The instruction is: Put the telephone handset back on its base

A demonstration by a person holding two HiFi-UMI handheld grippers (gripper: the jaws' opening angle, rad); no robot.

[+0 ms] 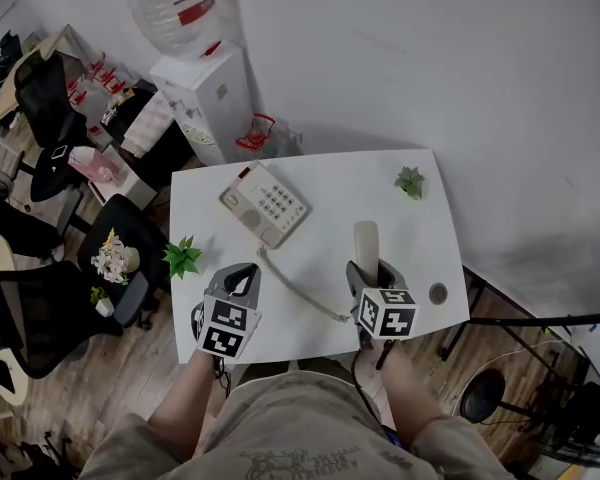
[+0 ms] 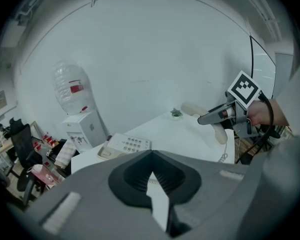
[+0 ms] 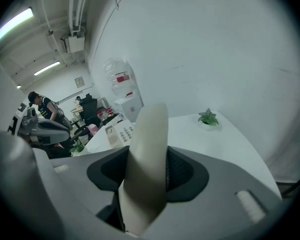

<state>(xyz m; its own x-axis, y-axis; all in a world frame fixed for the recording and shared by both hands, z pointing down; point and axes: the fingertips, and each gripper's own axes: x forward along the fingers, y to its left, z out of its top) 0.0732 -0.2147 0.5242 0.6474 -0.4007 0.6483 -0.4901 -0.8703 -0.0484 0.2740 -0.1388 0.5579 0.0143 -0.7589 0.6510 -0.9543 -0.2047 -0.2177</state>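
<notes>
Two tongs were in view over the white tabletop. Right tongs were clamped on the beige telephone handset; in the right gripper view the handset filled the gap between the jaws, both faces pressed against it, with its far end pointing forward beyond the tips. Left tongs were empty, with the jaws drawn nearly together and only a thin sliver of tabletop visible between them in the left gripper view.

Telephone base lay flat on the tabletop, ahead of the left tongs and ahead-left of the right tongs, keypad up, cradle unoccupied. Handset and base were well apart. The coiled cord ran across the tabletop between the two tongs, from the base toward the right tongs.

One small green plant stood ahead of the right tongs, slightly to their right, near the far edge. A second plant sat just left of the left tongs at the tabletop's edge. A water dispenser stood off the tabletop, beyond the base.
</notes>
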